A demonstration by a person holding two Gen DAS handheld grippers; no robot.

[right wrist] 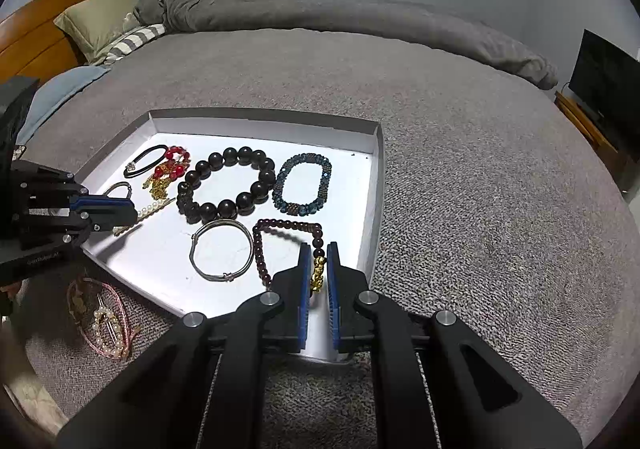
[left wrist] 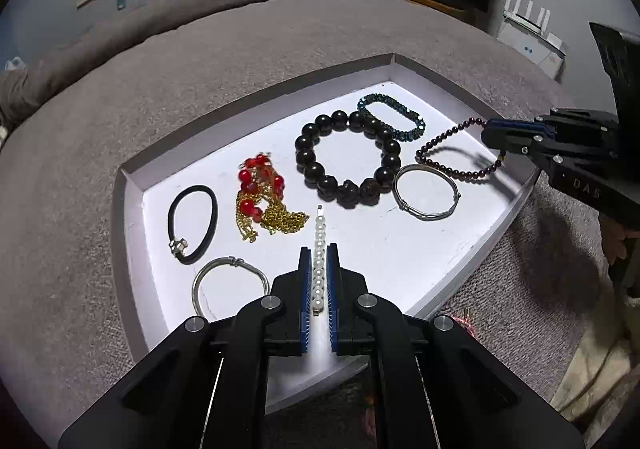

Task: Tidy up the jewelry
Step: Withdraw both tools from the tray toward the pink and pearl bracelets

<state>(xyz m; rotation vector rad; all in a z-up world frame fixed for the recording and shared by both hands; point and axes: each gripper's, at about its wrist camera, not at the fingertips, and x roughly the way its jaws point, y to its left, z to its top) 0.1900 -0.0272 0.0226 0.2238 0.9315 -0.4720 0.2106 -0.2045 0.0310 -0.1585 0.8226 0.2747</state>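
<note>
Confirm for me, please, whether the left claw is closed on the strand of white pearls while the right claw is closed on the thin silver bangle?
Not quite: the right claw grips the dark garnet bead bracelet at its gold charm, as the right wrist view shows. The left claw does hold the white pearl strand.

Shallow white cardboard tray (right wrist: 376, 185) on grey bedspread (right wrist: 460, 169). In it: large dark wooden-bead bracelet (right wrist: 226, 183) centre; blue-beaded bracelet (right wrist: 303, 185) right; plain silver bangle (right wrist: 222, 249) nearer.
</note>
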